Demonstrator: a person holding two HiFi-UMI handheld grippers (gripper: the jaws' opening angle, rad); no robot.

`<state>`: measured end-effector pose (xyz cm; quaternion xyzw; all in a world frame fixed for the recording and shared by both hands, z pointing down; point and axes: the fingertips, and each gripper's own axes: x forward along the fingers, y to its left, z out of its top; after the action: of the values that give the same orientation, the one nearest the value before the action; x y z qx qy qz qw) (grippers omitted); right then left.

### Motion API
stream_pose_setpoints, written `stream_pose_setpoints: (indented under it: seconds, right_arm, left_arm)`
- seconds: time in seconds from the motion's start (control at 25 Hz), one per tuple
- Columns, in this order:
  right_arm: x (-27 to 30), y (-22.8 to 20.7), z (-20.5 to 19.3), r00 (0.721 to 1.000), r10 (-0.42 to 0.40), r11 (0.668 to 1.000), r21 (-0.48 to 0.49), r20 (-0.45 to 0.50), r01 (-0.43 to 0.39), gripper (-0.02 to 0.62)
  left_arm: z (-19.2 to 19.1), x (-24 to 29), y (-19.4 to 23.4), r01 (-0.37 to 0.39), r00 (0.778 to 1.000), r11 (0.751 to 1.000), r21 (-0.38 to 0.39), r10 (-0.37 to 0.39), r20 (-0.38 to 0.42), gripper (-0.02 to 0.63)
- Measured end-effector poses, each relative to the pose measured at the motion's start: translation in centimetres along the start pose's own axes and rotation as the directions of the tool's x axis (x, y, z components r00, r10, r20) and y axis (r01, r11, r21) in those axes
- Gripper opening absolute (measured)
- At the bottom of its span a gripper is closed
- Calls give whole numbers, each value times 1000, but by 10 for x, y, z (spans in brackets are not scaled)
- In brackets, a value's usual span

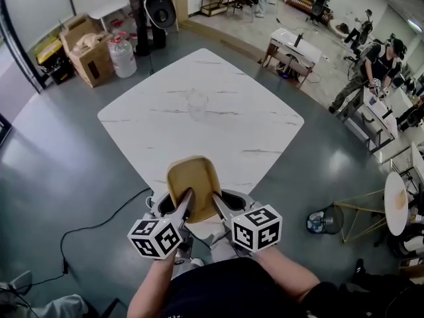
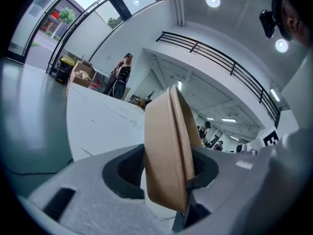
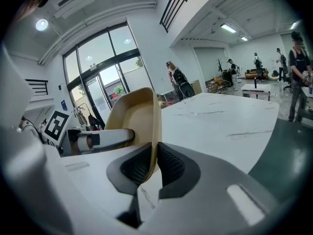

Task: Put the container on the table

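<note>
A tan, shallow container hangs over the near corner of the white marble table, carried between both grippers. My left gripper is shut on its left rim, and my right gripper is shut on its right rim. In the left gripper view the container stands edge-on between the dark pads of the left gripper. In the right gripper view the thin wall of the container is pinched between the ribbed pads of the right gripper, and the table stretches away beyond it.
A clear cup stands near the middle of the table. Beyond the table's far left are a cardboard box, a water jug and a standing person. A black cable lies on the floor at the left. Small tables and people fill the right side.
</note>
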<state>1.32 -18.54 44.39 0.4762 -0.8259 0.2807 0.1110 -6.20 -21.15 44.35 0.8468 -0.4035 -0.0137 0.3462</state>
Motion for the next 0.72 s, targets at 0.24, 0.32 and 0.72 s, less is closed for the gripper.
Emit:
stream_pose_setpoints:
  seconds: [0.24,0.32,0.72]
  right_arm:
    - [20,-34,15,999,24,1000,2,-34,-23,29]
    - [27,-43,18,998,31,1000,3,-51,-31,29]
    - [56,-82,23,991,41,999,12,-131,-40,29]
  left_arm:
    - [6,38,8,-39,999,999,3,39,-11,183]
    - [8,49,11,-55,998,998,6,55,-19,186]
    - [3,92,30,-108,992,994,0,107,-62,199]
